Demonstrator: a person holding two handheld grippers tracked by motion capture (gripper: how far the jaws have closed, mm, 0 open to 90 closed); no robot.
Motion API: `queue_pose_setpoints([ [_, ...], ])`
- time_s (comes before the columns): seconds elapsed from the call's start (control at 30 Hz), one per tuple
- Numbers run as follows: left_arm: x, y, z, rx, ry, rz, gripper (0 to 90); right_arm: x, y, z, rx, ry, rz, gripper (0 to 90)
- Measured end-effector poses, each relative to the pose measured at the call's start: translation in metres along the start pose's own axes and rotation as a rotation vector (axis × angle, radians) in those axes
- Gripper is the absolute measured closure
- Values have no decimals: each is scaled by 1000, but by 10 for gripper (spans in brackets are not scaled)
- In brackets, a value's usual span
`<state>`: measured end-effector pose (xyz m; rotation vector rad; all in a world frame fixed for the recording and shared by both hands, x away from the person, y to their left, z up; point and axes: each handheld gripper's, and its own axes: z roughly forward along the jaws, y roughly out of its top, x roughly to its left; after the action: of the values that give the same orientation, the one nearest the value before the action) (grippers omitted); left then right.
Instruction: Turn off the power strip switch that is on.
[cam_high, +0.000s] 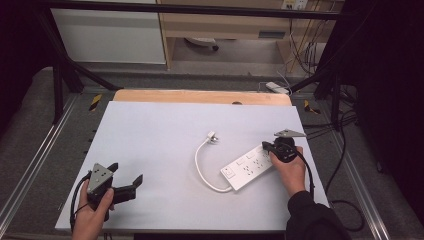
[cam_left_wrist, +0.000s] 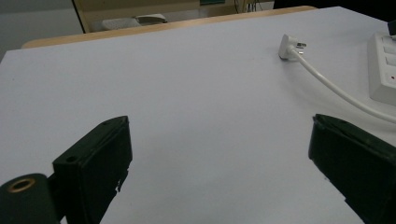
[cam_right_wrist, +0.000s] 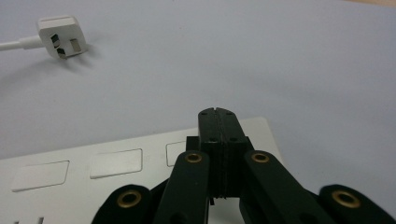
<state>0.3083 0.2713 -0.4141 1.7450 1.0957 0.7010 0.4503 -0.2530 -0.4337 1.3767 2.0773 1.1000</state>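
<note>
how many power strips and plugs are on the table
1 white rectangular plastic power strip lies right of centre under the right gripper; 1 white plug lies beyond it at its cord's far end. Nothing seems hidden.

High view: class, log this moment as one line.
left tongs: open, over table | right tongs: shut, over white plastic power strip | white plug: lying unplugged

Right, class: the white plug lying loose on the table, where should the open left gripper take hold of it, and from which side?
Grip the plug by its blocky white body, jaws across its flat sides. It lies on its side with the prongs pointing away from the cord, so probably come from above. The left gripper is open and has bare table between it and the plug.
</note>
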Motion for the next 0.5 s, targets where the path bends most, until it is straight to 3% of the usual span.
queue_pose_setpoints([
  [0.5, 0, 0, 0, 4, -2, 2, 63, 0, 0, 4, 0, -1, -2, 900],
])
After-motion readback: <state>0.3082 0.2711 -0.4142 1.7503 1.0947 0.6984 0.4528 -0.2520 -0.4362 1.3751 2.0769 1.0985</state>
